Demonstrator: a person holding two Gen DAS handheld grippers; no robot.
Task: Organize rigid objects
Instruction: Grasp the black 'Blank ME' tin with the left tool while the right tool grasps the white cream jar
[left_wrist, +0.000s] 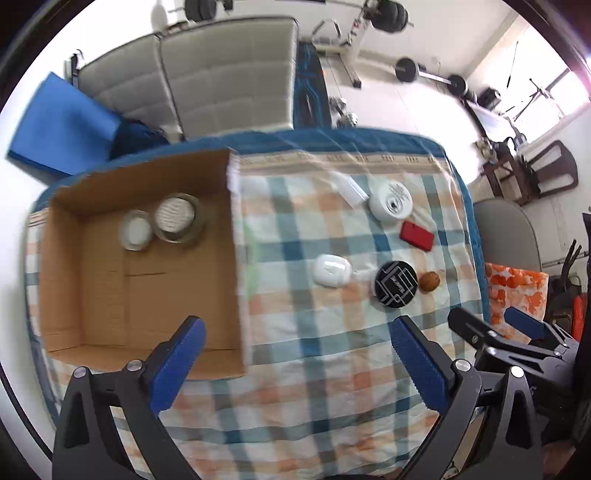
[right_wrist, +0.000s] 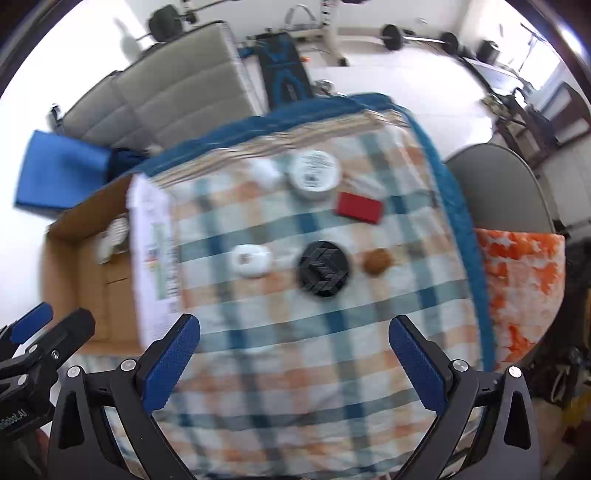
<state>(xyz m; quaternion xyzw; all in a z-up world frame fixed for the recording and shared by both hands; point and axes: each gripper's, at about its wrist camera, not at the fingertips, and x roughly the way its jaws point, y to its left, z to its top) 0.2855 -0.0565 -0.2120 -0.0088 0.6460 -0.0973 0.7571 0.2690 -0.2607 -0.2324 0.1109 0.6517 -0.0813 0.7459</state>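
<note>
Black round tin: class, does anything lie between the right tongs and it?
Nothing visible does. The right tongs stand open above bare checked cloth, and the black round tin lies straight ahead, with the white case and the brown ball on either side.

A checked cloth (left_wrist: 332, 350) carries a cardboard box (left_wrist: 140, 354), white jar (left_wrist: 390, 201), red case (left_wrist: 417, 236), black lid (left_wrist: 396, 284) and brown ball (left_wrist: 429, 281).
</note>
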